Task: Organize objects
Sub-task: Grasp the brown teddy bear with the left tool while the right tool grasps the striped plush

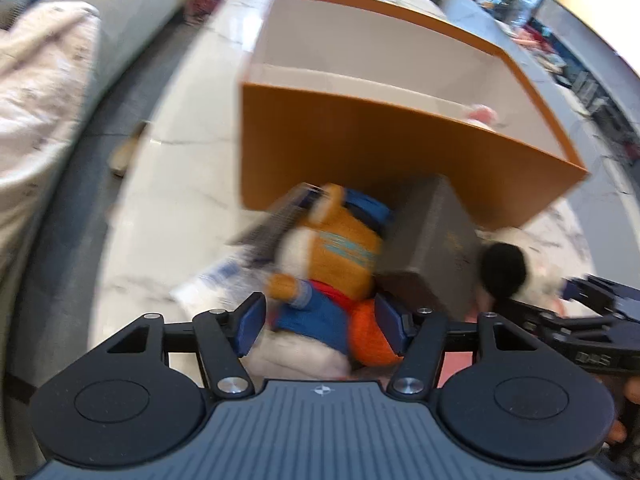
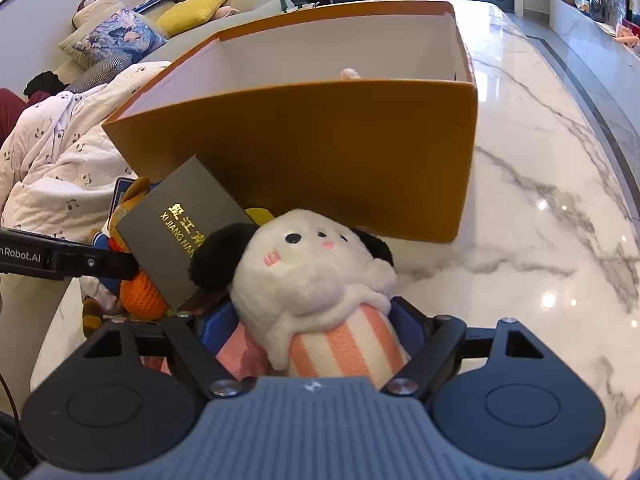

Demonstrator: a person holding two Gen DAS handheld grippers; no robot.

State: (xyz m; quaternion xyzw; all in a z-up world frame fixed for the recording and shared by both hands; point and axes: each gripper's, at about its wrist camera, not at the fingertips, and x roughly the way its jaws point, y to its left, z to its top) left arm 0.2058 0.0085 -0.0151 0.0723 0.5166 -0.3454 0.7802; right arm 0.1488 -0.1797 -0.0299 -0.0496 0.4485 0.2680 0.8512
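Two soft toys are lying on the marble table point(image 1: 168, 184), just in front of the orange box point(image 1: 400, 148), and each gripper is set around one of them.

From the left wrist, the left gripper point(image 1: 320, 322) is bracketing the orange plush bear point(image 1: 332, 256) in its blue jacket. Its blue pads point(image 1: 250, 322) are sitting on either side of the toy's lower body, jaws partly closed — the blur is making it hard to tell whether they are pressing on it. A dark grey box point(image 1: 436, 248) is leaning against the bear and the orange box's front wall. Further right the right gripper point(image 1: 580, 312) is showing at the frame edge, beside a black fuzzy ear point(image 1: 504, 266).

From the right wrist, the right gripper point(image 2: 316, 328) is closing on the white plush dog point(image 2: 308, 276) — its jaws are hugging the toy's pink-striped body, with the head resting ahead of the pads. The dark grey box point(image 2: 180, 232), lettered in gold, is lying tilted beside the dog's ear. The left gripper point(image 2: 120, 266) is reaching in from the left. The orange box point(image 2: 320, 152) is standing open, white inside, with something pink point(image 2: 350, 74) peeking over its near wall.
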